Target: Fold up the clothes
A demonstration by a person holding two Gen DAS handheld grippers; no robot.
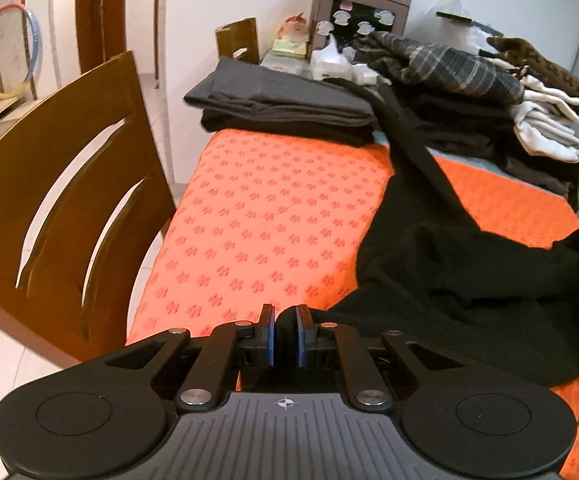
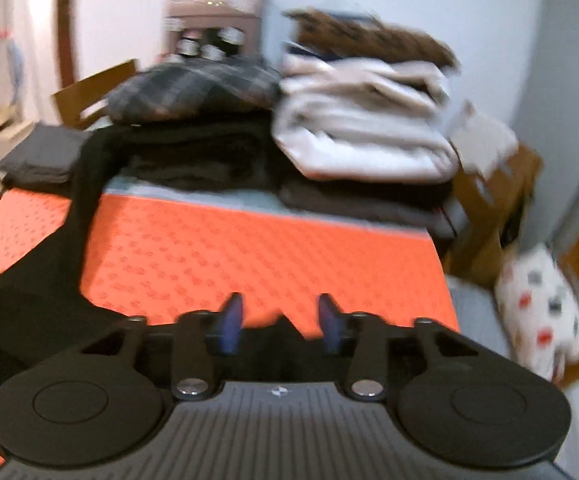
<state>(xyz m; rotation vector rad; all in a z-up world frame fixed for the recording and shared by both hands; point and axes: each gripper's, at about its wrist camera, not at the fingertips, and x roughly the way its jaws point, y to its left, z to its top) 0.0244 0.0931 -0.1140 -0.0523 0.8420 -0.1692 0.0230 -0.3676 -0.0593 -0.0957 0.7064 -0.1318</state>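
Observation:
A black garment point(image 1: 469, 264) lies crumpled on the right part of the orange patterned mat point(image 1: 269, 208). One long sleeve of it stretches back to the clothes pile. My left gripper point(image 1: 285, 316) is shut on a fold of its near edge, and black cloth shows between the blue pads. In the blurred right wrist view, my right gripper point(image 2: 281, 312) stands open over the mat point(image 2: 249, 248). A small peak of black cloth lies low between its fingers, and the pads do not press on it. The rest of the garment point(image 2: 29, 292) spreads to the left.
A folded dark grey stack point(image 1: 281, 104) sits at the mat's far left. Behind it lie a plaid garment point(image 1: 449, 64), white clothes point(image 1: 549, 120) and a stickered appliance point(image 1: 361, 4). A wooden chair point(image 1: 69, 184) stands at the left, a patterned cushion point(image 2: 541, 312) at the right.

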